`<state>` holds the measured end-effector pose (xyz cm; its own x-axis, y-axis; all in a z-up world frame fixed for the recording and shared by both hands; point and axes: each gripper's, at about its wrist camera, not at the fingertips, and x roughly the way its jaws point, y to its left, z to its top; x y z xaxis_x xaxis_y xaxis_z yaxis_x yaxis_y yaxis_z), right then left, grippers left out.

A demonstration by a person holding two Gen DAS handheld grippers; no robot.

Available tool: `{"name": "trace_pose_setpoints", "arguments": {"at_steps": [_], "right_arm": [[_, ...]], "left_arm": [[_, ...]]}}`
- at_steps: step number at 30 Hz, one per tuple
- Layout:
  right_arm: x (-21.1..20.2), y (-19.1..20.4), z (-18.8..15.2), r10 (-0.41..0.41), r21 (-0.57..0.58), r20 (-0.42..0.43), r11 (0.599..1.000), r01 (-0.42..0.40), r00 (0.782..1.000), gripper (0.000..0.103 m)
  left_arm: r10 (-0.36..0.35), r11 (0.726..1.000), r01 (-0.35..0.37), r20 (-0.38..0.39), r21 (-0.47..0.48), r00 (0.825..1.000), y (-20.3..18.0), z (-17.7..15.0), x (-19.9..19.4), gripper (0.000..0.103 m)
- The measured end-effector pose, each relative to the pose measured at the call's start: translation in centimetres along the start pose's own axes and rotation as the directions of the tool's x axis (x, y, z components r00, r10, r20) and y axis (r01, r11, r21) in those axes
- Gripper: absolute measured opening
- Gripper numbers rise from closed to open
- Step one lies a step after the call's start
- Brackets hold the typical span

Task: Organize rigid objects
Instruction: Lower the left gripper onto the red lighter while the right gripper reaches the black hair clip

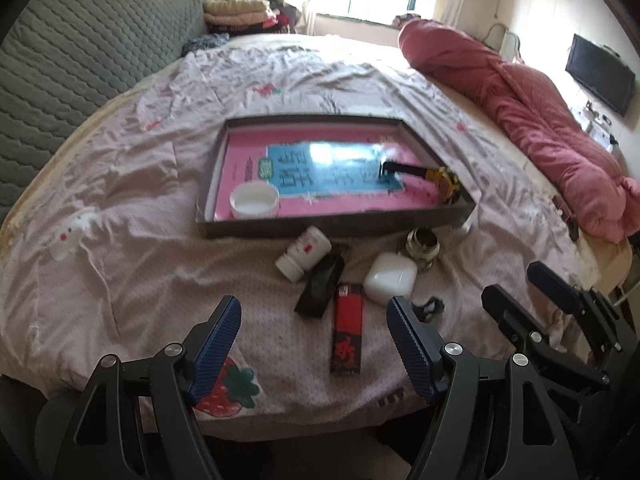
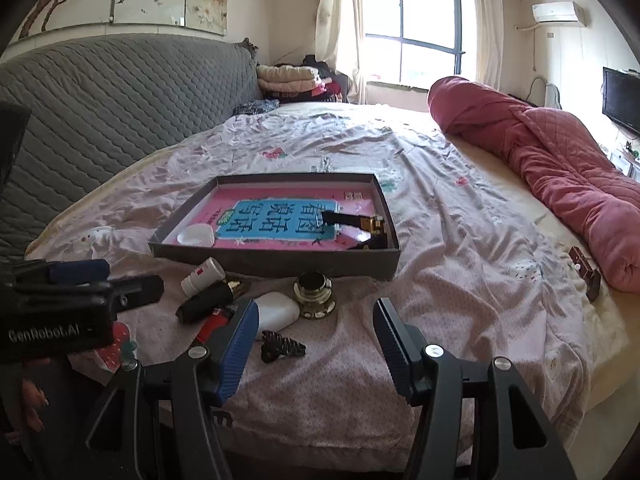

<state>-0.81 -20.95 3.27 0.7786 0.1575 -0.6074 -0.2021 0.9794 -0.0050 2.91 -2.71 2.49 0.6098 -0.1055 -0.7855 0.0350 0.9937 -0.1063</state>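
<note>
A shallow grey box [image 1: 332, 226] [image 2: 276, 258] with a pink and blue book as its floor lies on the bed. Inside it are a white lid [image 1: 254, 199] [image 2: 196, 235] and a black-and-yellow tool [image 1: 432, 174] [image 2: 370, 226]. In front of the box lie a white pill bottle [image 1: 303, 254] [image 2: 202, 276], a black case [image 1: 321, 286] [image 2: 206, 306], a red lighter [image 1: 347, 328] [image 2: 210, 326], a white earbud case [image 1: 390, 278] [image 2: 278, 310], a round brass piece [image 1: 423, 246] [image 2: 314, 290] and a black hair clip [image 2: 282, 346]. My left gripper [image 1: 316, 340] is open just short of the lighter. My right gripper [image 2: 316, 342] is open beside the clip.
A rolled red quilt [image 1: 516, 120] [image 2: 560, 168] lies along the bed's right side, with a small dark object [image 2: 586, 270] beside it. A grey quilted headboard [image 2: 120, 100] stands at left. Folded clothes [image 2: 286, 76] pile up near the window. The bed's front edge is just below both grippers.
</note>
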Motion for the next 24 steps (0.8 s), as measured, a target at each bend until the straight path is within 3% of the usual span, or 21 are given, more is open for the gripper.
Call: {"name": "trace_pose_setpoints", "arguments": {"at_steps": [12,24], "right_arm": [[1.3,0.3,-1.0,0.029,-0.057,-0.081,0.998,-0.034,0.996,0.059],[2.8,0.2,-1.5,0.060,-0.060,-0.163,0.996,-0.070,0.985,0.059]], "left_arm": [[-0.010,1.000,0.011,-0.119,0.006,0.993,-0.1,-2.0,3.6,0.076],[-0.022,0.999,0.026,-0.138,0.028,0.990,-1.0,-2.4,5.3,0.077]]}}
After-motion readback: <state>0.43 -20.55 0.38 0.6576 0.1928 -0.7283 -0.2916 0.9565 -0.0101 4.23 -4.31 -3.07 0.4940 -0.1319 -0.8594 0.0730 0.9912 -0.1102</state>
